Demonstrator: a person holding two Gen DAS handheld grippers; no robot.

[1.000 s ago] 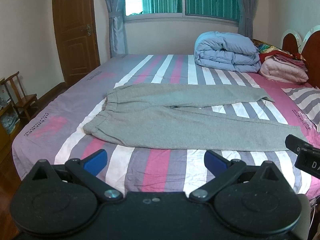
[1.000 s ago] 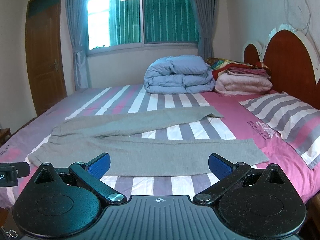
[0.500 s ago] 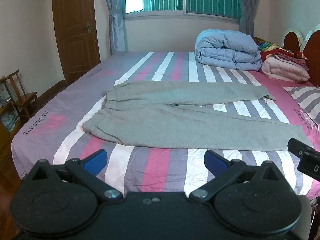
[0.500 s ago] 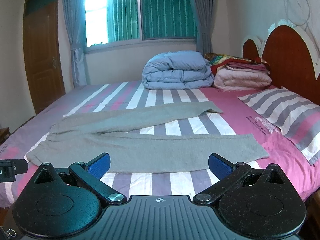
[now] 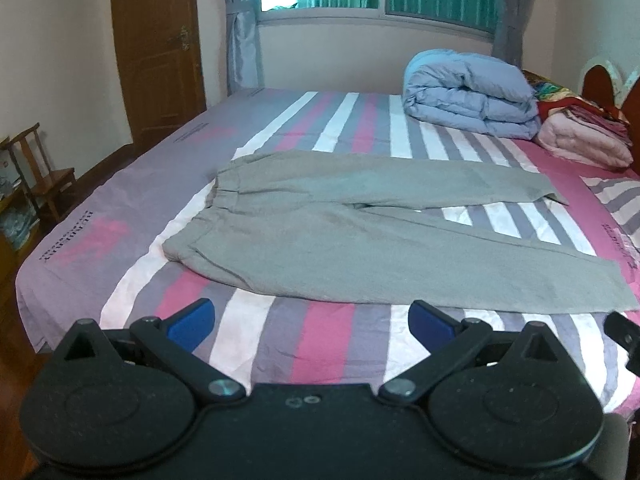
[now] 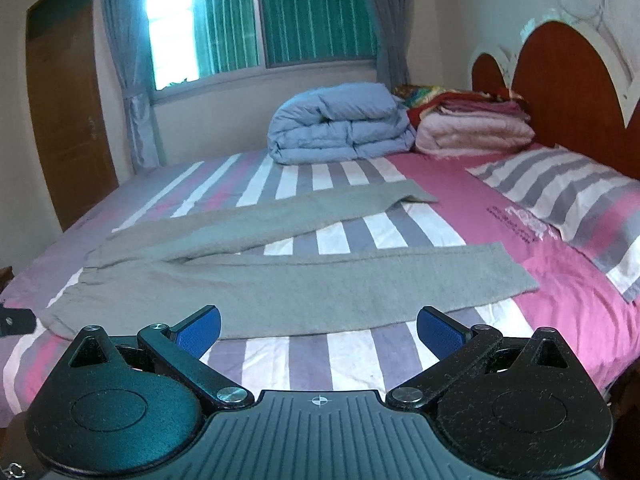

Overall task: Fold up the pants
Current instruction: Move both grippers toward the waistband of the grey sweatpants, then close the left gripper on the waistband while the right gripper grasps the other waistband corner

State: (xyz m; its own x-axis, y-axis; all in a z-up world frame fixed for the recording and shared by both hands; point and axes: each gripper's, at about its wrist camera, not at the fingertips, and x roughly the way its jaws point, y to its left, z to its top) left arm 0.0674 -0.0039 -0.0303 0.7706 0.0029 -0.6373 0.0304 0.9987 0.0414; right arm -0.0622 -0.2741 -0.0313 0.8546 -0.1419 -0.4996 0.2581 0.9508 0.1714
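Observation:
Grey pants [image 5: 320,232] lie flat across the striped bed, waistband to the left and both legs spread apart toward the right. In the right wrist view the same pants [image 6: 304,280] show their near leg ending at a cuff on the pink sheet. My left gripper [image 5: 312,318] hovers open over the bed's front edge, just short of the near leg. My right gripper [image 6: 318,326] is open too, close to the near leg's lower edge, with nothing between its blue pads. The right gripper's tip [image 5: 624,334] shows at the left wrist view's right edge.
A folded blue duvet [image 5: 468,92] and stacked pink blankets [image 5: 584,140] sit at the far side of the bed. A striped pillow [image 6: 568,196] lies by the wooden headboard [image 6: 568,92]. A small wooden chair [image 5: 40,168] and a door [image 5: 156,44] stand left.
Both grippers have moved forward toward the bed, so the pants appear larger and nearer. Both stay open.

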